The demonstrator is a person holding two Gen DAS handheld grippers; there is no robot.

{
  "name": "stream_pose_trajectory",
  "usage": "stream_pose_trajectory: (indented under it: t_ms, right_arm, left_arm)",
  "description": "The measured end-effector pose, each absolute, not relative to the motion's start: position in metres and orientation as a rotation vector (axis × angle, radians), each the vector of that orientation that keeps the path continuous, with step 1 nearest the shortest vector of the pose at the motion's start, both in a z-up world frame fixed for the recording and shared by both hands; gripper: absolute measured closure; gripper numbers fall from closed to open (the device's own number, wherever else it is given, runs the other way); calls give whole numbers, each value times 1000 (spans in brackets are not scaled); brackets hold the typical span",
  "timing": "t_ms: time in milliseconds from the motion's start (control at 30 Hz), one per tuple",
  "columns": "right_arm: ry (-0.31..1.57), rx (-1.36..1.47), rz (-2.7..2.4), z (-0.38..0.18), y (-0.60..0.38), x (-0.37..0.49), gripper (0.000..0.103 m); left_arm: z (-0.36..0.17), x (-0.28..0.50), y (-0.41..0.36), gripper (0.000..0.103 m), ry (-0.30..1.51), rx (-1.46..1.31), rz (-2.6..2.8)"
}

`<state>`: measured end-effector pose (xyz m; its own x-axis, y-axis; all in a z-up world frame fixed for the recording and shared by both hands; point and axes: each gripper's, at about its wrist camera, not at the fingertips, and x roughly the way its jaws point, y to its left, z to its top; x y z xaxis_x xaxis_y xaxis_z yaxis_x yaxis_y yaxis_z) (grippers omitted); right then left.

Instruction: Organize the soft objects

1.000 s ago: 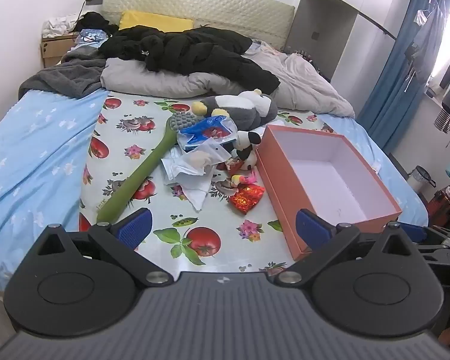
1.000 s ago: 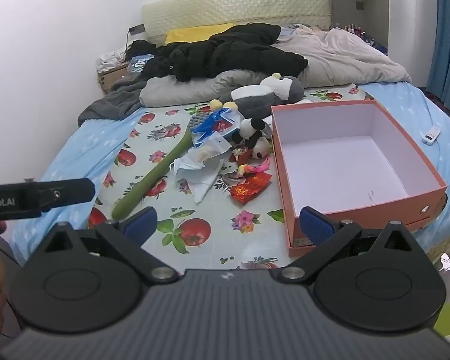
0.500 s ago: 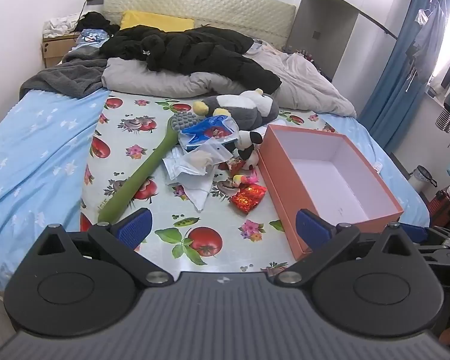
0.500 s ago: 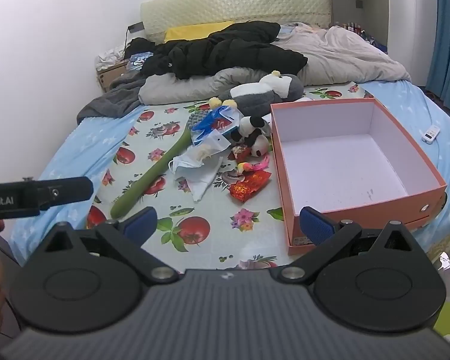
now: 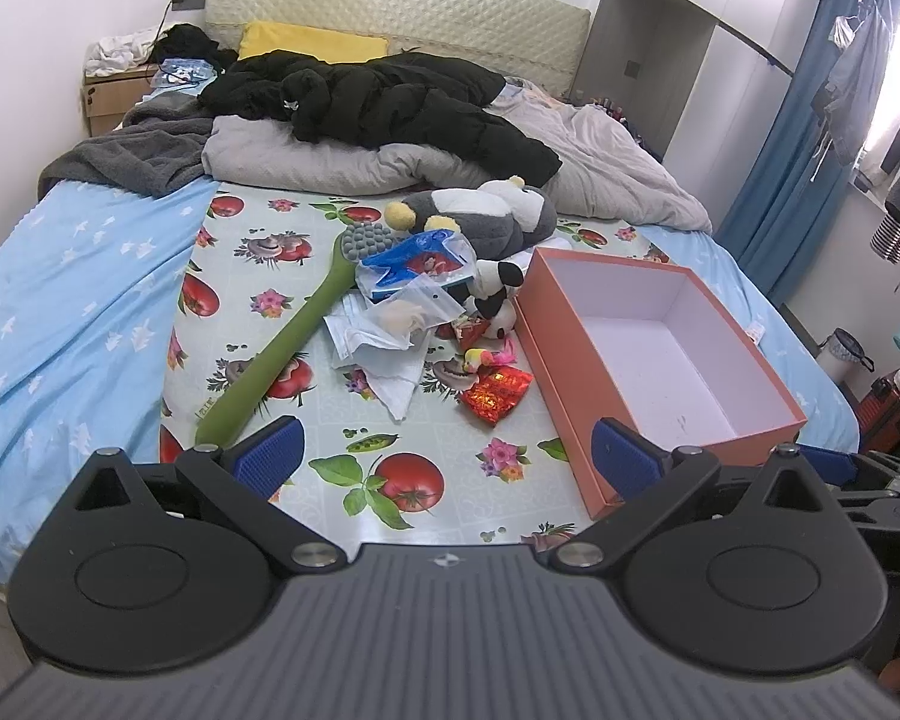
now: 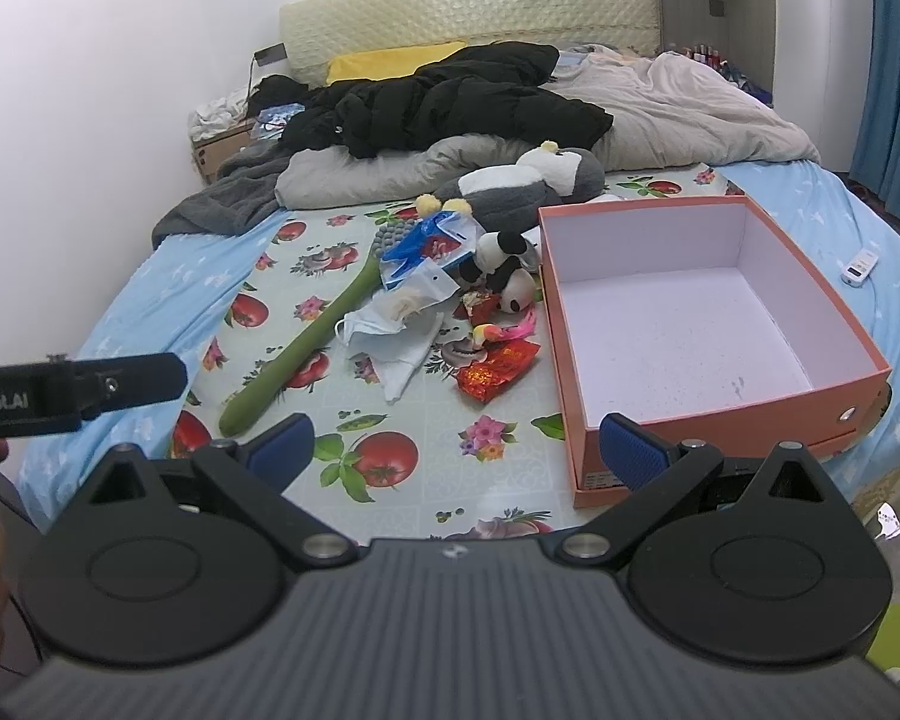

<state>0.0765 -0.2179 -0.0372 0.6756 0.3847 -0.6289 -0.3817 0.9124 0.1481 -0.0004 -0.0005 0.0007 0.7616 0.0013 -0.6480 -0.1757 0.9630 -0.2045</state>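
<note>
Blue bedding covers the bed [image 5: 60,324], and a tomato-print cloth [image 5: 402,480] lies over its middle. One orange box [image 5: 660,360] with a white inside sits on this cloth, and all soft things lie just left of the box. I count two plush toys: one big grey plush [image 5: 486,213] beyond the far left corner of the box, and one small panda plush [image 6: 507,276] touching its left wall. Near them are one green long-handled brush [image 5: 288,348], one face mask [image 6: 384,330], one blue packet [image 5: 414,264] and one red foil packet [image 6: 495,369]. Only the right wrist view shows a white remote [image 6: 861,266] right of the box. The left tool [image 5: 447,450] and right tool [image 6: 456,447] both hang released, fingers wide apart, holding nothing.
</note>
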Motion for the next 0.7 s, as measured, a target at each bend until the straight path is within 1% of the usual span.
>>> stream_pose_trajectory:
  t_ms: [700]
  right_arm:
    - [718, 31, 396, -34, -226, 73, 0]
  left_arm:
    - [-2, 0, -13, 0, 698, -218, 57]
